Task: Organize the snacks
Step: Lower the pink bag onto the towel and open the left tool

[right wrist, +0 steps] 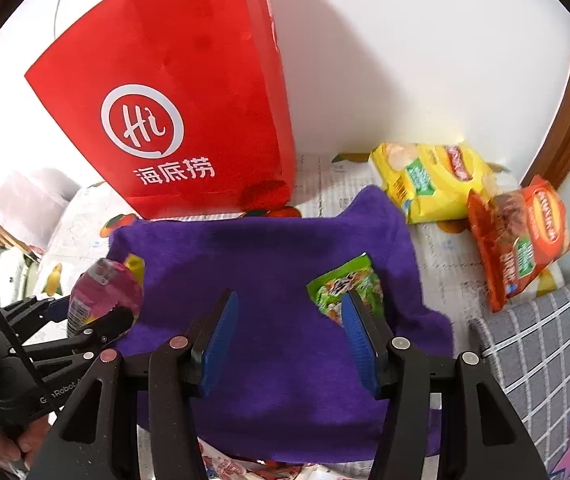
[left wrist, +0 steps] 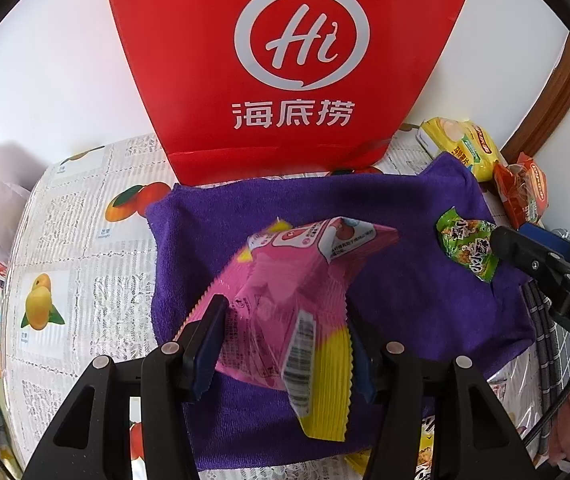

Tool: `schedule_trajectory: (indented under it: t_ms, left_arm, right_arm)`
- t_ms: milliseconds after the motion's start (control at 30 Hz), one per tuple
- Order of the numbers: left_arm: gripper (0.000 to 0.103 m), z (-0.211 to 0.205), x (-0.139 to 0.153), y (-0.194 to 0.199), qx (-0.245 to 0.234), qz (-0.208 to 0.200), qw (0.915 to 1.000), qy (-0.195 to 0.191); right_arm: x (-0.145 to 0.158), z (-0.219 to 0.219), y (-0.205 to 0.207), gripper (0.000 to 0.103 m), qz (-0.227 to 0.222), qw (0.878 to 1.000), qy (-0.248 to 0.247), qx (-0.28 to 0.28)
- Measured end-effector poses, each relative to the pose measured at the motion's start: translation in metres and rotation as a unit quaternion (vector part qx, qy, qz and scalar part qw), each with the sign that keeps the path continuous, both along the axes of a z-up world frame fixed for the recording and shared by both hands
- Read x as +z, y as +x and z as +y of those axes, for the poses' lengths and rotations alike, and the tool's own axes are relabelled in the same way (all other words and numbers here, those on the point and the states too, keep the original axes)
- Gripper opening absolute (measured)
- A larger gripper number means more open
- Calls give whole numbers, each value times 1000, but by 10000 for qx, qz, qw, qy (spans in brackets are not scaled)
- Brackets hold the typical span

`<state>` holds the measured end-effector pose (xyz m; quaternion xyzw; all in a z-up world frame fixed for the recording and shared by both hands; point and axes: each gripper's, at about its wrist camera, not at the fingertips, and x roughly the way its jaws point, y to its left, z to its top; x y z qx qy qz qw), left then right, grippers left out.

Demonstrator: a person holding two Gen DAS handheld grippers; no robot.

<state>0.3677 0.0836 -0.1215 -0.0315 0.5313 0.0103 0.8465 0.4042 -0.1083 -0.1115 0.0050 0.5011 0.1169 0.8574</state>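
A pink and yellow snack packet (left wrist: 297, 280) hangs tilted above the purple towel (left wrist: 425, 312), and my left gripper (left wrist: 285, 344) is shut on its lower end. The right wrist view shows that same packet (right wrist: 105, 296) at the left, in the left gripper (right wrist: 97, 320). A small green snack packet (right wrist: 345, 288) lies flat on the purple towel (right wrist: 277, 248). My right gripper (right wrist: 289, 320) stands open above the towel with nothing between its pads; its right fingertip overlaps the green packet's near edge. In the left wrist view the right gripper (left wrist: 517, 240) is right beside the green packet (left wrist: 467, 248).
A tall red paper bag (left wrist: 285, 60) stands upright behind the towel against the white wall. A yellow chip bag (right wrist: 429, 180) and an orange chip bag (right wrist: 521, 236) lie at the back right. A grey checked cloth (right wrist: 545, 352) lies to the right, and more packets lie at the near edge.
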Motion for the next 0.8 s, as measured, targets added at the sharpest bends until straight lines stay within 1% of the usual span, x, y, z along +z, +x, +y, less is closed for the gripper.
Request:
schedule_trajectory:
  t_ms: [67,200,367,467,500,600,700,800]
  left_arm:
    - [53,-1,-1,1,-9,28,10000,8]
    - [53,-3,-3,2,-40,57,10000,0]
    - [53,-3,-6,4,-32,126,9999,-20]
    - [54,-4,-6,5,-109,161,9997,-149]
    - [57,-5,-5,5,-138,161,9996,-183]
    - [72,-10,3,3,-226,13,9997,-121]
    - [75,-15,12,0,-289,-172,9994,18]
    - [75,-14,20,-2,-289,-252,9992,-93]
  right_arm:
    - [4,1,-1,54,-159,9998,-141,-37]
    - [7,-5,-1,54,-259,9995,-98,-157]
    - [7,-8,3,54,-96,9998,86,-157]
    - [7,-6,1,54,-30,9999,108,-43]
    - [8,-5,0,54,-38,9999,97,-12]
    - [14,-2,-4,54,-176,9998,21,2]
    - [21,-1,-7,54,-261,9996,64,21]
    - [28,-3,-9,54,-284,9995,151,-24]
